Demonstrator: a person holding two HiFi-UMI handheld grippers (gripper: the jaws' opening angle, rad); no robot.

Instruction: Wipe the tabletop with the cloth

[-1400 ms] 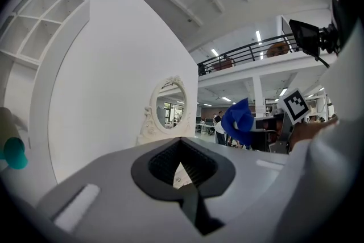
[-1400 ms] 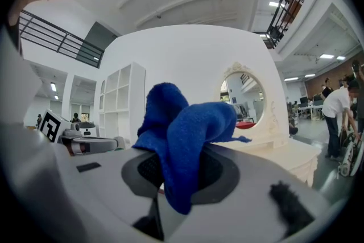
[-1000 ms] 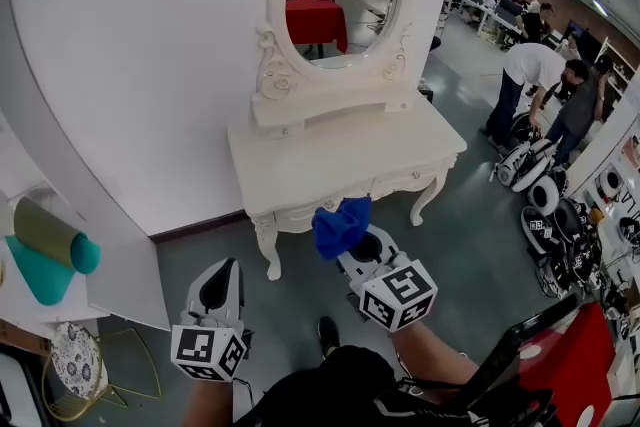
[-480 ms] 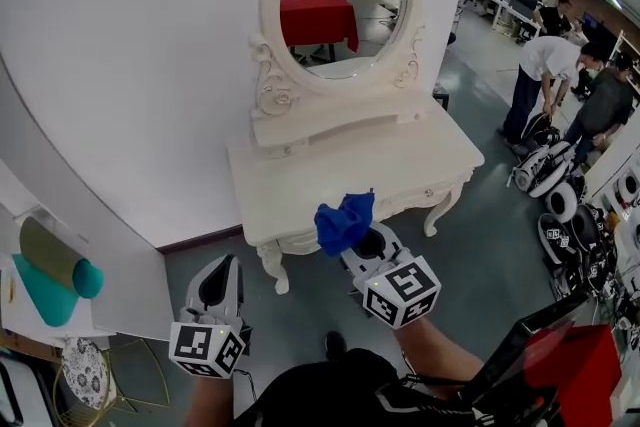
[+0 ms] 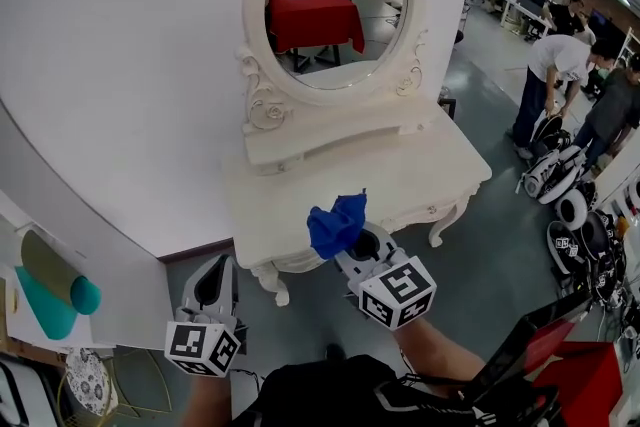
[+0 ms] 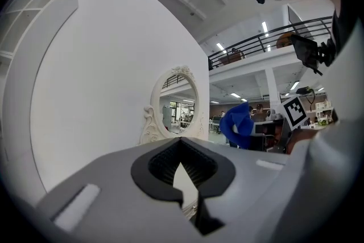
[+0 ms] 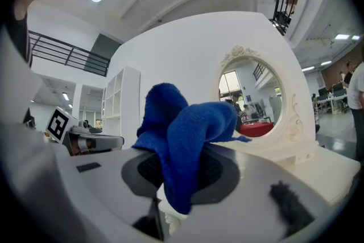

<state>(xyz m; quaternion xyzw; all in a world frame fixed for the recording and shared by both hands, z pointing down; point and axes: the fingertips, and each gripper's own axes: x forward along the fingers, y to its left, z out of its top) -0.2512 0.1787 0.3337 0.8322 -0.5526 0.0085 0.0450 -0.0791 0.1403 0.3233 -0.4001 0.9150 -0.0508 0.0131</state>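
A white dressing table [image 5: 400, 177] with an oval mirror [image 5: 318, 5] stands against the white wall. My right gripper [image 5: 350, 240] is shut on a bunched blue cloth [image 5: 338, 223], held in the air above the table's front edge. The right gripper view has the cloth [image 7: 182, 134] draped over the jaws, with the mirror [image 7: 253, 102] beyond. My left gripper [image 5: 212, 285] hangs lower left, in front of the table and over the floor. Its jaws are shut with nothing between them [image 6: 183, 171]. The cloth [image 6: 238, 125] also appears in the left gripper view.
Two people [image 5: 555, 65] bend over equipment [image 5: 575, 205] on the floor at the right. A red object [image 5: 580, 385] sits at the bottom right. A teal roll [image 5: 50, 285] and a patterned stool [image 5: 85, 375] are at the left.
The table has drawn nearer in the head view. Both grippers have come forward toward it, and the cloth now sits over the front edge instead of below it.
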